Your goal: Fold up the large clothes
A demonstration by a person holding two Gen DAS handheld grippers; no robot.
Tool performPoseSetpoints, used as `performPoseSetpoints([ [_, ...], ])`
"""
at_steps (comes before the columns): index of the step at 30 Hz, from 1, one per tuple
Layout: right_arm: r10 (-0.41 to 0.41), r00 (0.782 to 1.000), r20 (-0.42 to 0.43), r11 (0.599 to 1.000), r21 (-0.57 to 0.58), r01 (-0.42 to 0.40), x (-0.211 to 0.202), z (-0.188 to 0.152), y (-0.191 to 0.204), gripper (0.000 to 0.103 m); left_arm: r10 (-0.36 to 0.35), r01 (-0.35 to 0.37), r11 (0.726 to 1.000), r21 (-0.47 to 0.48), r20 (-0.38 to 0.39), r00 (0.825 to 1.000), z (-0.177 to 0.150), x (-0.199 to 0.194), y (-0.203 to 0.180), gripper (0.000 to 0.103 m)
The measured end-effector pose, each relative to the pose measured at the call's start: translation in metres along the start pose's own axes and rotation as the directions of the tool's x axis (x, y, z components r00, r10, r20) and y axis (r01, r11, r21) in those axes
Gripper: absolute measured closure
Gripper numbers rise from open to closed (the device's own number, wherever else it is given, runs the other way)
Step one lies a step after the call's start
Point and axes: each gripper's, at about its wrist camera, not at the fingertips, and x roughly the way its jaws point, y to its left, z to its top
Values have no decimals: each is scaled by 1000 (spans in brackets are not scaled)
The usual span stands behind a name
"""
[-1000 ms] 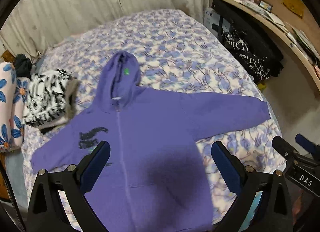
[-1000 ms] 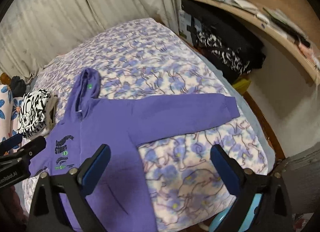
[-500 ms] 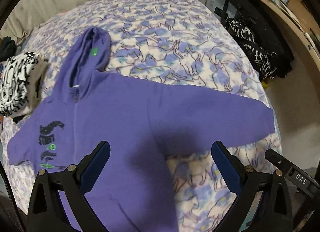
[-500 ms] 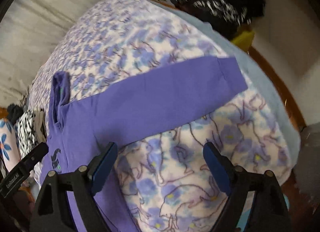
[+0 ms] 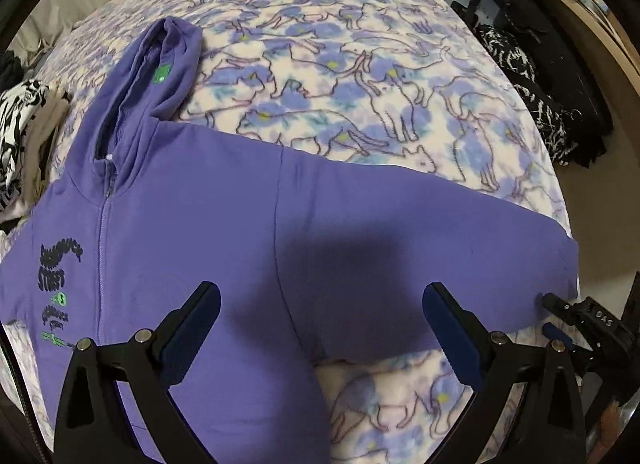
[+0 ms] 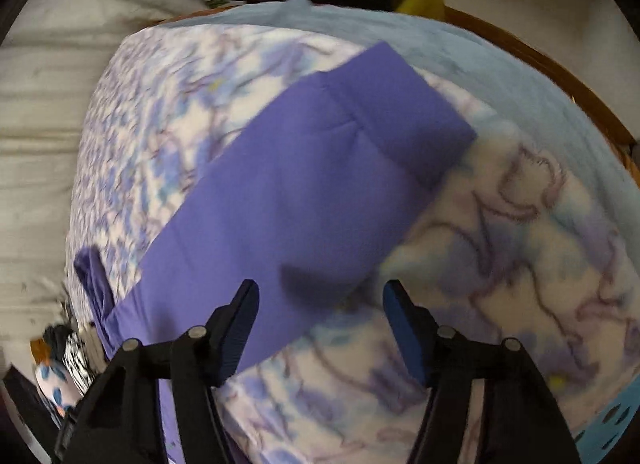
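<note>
A purple zip hoodie (image 5: 192, 232) lies flat, front up, on the cat-print blanket (image 5: 360, 76), hood toward the far side and one sleeve (image 5: 460, 240) stretched out to the right. My left gripper (image 5: 320, 312) is open and empty, just above the armpit area of that sleeve. My right gripper (image 6: 320, 304) is open and empty, close above the lower edge of the sleeve (image 6: 304, 184), short of the cuff (image 6: 396, 112). It also shows in the left wrist view (image 5: 568, 312) beside the cuff.
Folded black-and-white clothes (image 5: 16, 132) lie at the left of the bed. Black-and-white fabric (image 5: 532, 76) sits under a curved wooden shelf at the right. The bed's light blue sheet (image 6: 500, 64) and wooden frame (image 6: 560, 76) lie just past the cuff. Curtains (image 6: 36, 112) hang behind.
Both grippers have dropped closer to the hoodie and moved right. The left now hovers over the right sleeve's base; the right has closed in on the sleeve near the cuff. Both stay open.
</note>
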Motion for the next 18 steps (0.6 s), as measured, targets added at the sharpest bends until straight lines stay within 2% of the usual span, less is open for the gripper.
performPoseSetpoints([
  [1,4,1000,-6,1000,17,-4,5,3,-3,50,-5,5,1000,-5,-1,1000,0,2,0,3],
  [5,16,1000,-1,998,56,-16,15,12,-11,62,-17,17,1000,-9,0,1000,0,6,-3,3],
  [6,22,1000,1,998,63,-22,18,14,-11,69,-18,18,1000,-9,0,1000,0,7,-4,3],
  [7,29,1000,6,997,65,-30,18,16,-12,80,-17,17,1000,-8,0,1000,0,8,-4,3],
  [9,51,999,18,997,57,-52,18,19,-11,92,-14,14,1000,-9,2,1000,0,7,-3,3],
  [12,30,998,60,1000,-9,-30,10,17,2,94,-6,7,1000,-12,13,1000,-1,4,0,3],
  [15,35,992,121,992,-122,-20,-10,9,27,94,-6,7,1000,-16,46,999,-2,-9,12,3],
  [18,69,984,165,961,-275,-21,-33,-6,66,94,-29,32,999,-29,88,996,-7,-24,30,3],
])
